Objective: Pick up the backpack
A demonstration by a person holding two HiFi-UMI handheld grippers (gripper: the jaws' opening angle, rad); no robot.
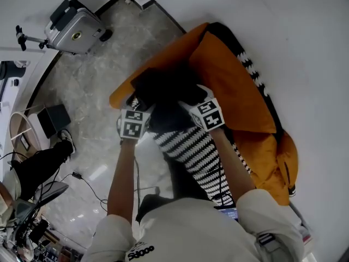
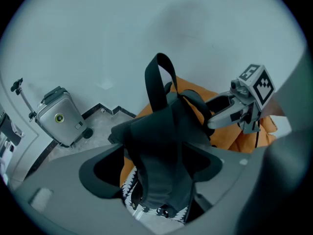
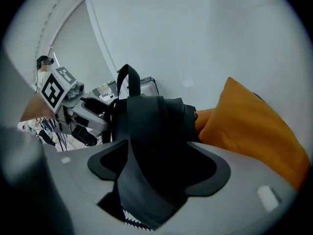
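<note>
One backpack (image 1: 240, 86) along the edge between open marble floor (image 1: 87, 86) and white surface (image 1: 316, 48).

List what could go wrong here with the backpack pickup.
1. Both the left gripper and right gripper stand open around the black straps; lifting now would likely let them slide out.
2. The grippers sit close together over the backpack and could knock each other when closing.
</note>
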